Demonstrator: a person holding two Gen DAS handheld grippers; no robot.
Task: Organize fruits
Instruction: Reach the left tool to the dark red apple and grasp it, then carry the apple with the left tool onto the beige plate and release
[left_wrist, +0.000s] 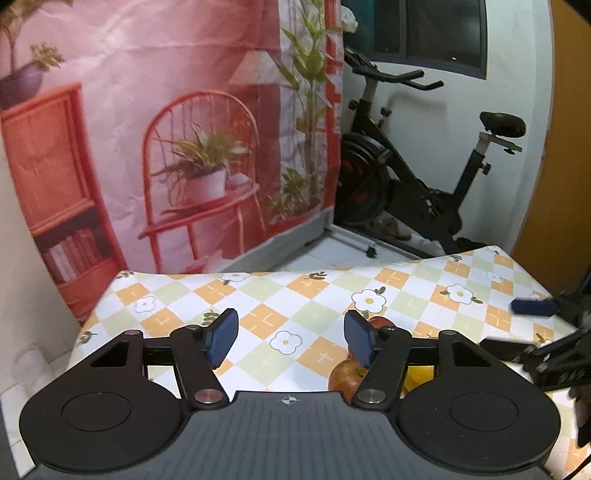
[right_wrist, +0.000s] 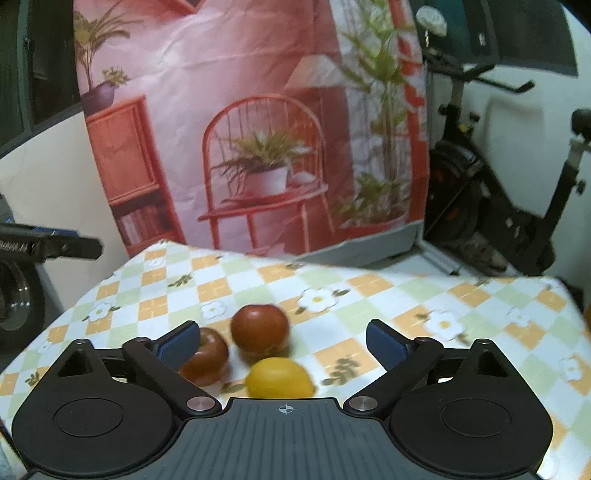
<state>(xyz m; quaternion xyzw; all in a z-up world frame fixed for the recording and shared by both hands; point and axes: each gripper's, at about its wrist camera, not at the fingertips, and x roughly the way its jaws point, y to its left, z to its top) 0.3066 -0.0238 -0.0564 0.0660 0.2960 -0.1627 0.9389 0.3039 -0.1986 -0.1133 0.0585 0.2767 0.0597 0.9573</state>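
In the right wrist view two red apples (right_wrist: 259, 328) (right_wrist: 206, 357) and a yellow lemon (right_wrist: 279, 377) lie close together on the checkered tablecloth (right_wrist: 369, 295). My right gripper (right_wrist: 284, 345) is open and empty, hovering just above and behind the fruits. In the left wrist view my left gripper (left_wrist: 291, 338) is open and empty; one red apple (left_wrist: 343, 378) shows below its right finger, another (left_wrist: 380, 322) peeks behind that finger, and the lemon (left_wrist: 419, 376) is mostly hidden by the gripper arm. The right gripper shows at the right edge in the left wrist view (left_wrist: 535, 308).
A pink printed backdrop (right_wrist: 240, 129) hangs behind the table. An exercise bike (left_wrist: 413, 177) stands at the back right. The table's far edge (left_wrist: 221, 275) meets the backdrop; its left edge drops off near a white wall.
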